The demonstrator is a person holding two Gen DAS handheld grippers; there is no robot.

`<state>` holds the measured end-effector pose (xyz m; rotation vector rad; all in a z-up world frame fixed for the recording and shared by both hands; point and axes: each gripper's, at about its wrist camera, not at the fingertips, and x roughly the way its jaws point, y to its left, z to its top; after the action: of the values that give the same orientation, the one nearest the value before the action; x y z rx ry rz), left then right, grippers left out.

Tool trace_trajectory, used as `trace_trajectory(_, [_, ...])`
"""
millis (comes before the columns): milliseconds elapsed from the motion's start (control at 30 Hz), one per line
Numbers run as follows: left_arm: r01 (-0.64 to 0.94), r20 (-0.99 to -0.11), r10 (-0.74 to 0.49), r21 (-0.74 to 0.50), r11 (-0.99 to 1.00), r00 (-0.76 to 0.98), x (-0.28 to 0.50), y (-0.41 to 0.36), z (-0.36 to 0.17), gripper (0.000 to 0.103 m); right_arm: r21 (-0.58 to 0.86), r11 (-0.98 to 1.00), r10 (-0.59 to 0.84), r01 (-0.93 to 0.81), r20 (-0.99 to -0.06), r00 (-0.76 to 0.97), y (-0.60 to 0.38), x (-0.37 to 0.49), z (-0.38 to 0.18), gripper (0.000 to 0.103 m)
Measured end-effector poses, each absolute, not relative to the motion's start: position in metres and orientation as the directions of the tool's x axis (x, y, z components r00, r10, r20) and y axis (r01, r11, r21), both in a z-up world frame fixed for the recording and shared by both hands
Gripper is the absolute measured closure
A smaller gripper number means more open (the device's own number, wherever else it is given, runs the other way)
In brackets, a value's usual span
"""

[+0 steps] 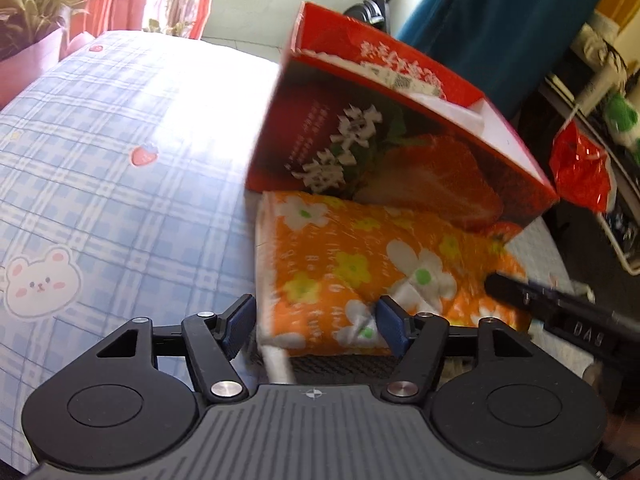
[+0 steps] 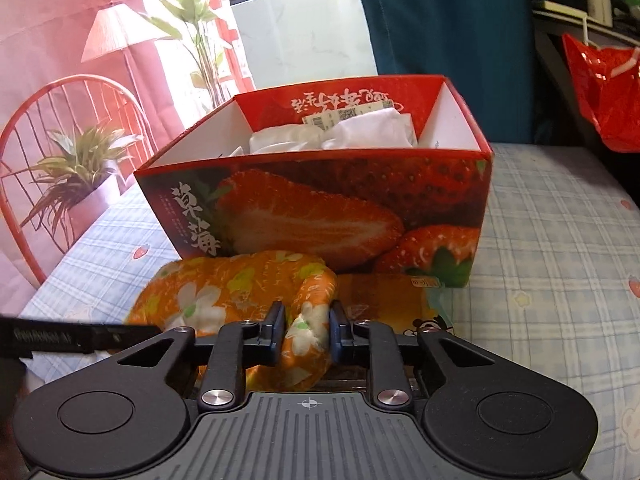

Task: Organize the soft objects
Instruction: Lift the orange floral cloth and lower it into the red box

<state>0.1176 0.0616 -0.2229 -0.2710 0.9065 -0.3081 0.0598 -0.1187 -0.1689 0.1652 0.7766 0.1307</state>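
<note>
Left wrist view
- Left tool (image 1: 316, 326): jaws wide, not gripping. Near edge of orange floral cloth pack (image 1: 372, 268) lies between the pads; no clamp seen.
- Cloth pack: just ahead of the tool, on the bed, its far end touching the strawberry box (image 1: 384, 140).
- Risk: box looks tilted and blurred here; if pack gets pulled, box may tip, since pack seems tucked at its base. Judgement only.
- Right tool: its dark arm shows on the right, beside the pack.
- Surface: bed sheet (image 1: 120, 184), blue plaid w/ bear + strawberry prints; soft, so things sink and slide.
- Room: plant (image 1: 36, 4) far left, red curtain beyond, red bag (image 1: 580, 172) far right.

Right wrist view
- Right tool (image 2: 307, 330): jaws nearly closed, pinching a bunched fold of the cloth.
- Risk: grip is on a thin fold only; cloth could slip out or unroll when lifted. Box wall ahead is tall, so a low lift may snag the rim.
- Box: directly ahead, open top, white soft items (image 2: 340, 132) already inside.
- Second orange packet (image 2: 396, 300): ahead-right, at box base.
- Room: red chair (image 2: 60, 168) + potted plant left, teal drape behind.
</note>
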Motion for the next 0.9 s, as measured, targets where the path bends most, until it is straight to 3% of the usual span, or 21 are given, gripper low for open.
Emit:
trace_trajectory(167, [0.124,-0.716,-0.343,-0.341,0.932,0.609,0.125,0.071,-0.217,0.032,0.199,0.978,0.187,-0.067,-0.682,0.707,-0.121,0.057,-0.171,0.084])
trace_trajectory(467, [0.065,-0.722,-0.431,-0.475,0.878,0.541,0.144,0.073,-0.237,0.032,0.199,0.977,0.191,-0.072,-0.682,0.706,-0.121,0.058,-0.173,0.084])
trace_trajectory(567, [0.093,-0.706,-0.442,-0.475,0.875,0.553,0.138,0.074,-0.231,0.05,0.198,0.978,0.19,-0.071,-0.685,0.704,-0.119,0.057,-0.172,0.084])
trace_trajectory(633, [0.131,-0.7,-0.42,-0.428,0.894,0.578,0.133,0.069,-0.222,0.072,0.193,0.979,0.187,-0.072,-0.687,0.702,-0.117,0.057,-0.17,0.084])
trace_trajectory(700, [0.156,-0.689,-0.401,-0.392,0.907,0.604,0.129,0.066,-0.212,0.08,0.205,0.976,0.192,-0.069,-0.682,0.706,-0.118,0.056,-0.167,0.084])
trace_trajectory(900, [0.199,-0.632,-0.381,-0.342,0.918,0.675,0.115,0.067,-0.183,0.085,0.216,0.97,0.223,-0.108,-0.631,0.743,-0.115,0.047,-0.149,0.086])
